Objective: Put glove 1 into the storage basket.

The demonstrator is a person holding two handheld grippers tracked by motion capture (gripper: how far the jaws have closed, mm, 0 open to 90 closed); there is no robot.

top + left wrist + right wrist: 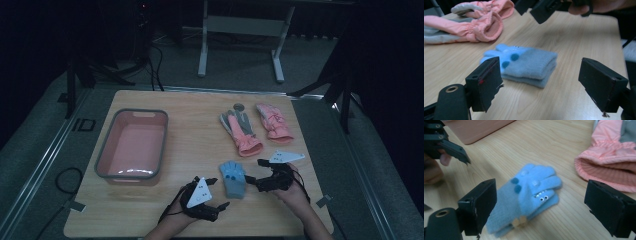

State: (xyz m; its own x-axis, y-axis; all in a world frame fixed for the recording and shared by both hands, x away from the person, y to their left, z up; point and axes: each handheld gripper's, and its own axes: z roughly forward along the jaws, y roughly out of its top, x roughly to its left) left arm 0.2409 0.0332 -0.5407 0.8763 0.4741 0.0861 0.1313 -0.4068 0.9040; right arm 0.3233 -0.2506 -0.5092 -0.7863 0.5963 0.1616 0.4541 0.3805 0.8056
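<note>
A folded pair of light blue knit gloves (233,179) with dark blue dots lies flat on the wooden table (190,125), near the front. My left gripper (218,193) is at the gloves' front left, open, with nothing between its jaws. In the left gripper view its jaws (540,75) frame the blue gloves (529,66) from a short way off. My right gripper (255,171) stands open just right of the gloves. Seen from the right gripper view, the jaws (541,202) are apart from the blue gloves (526,195), which rest on the wood.
Two pink winter gloves (242,131) (274,122) lie behind the blue pair, towards the back right. A pink bin with a grey rim (105,150) stands on the table's left half. The table's front edge is close under both hands.
</note>
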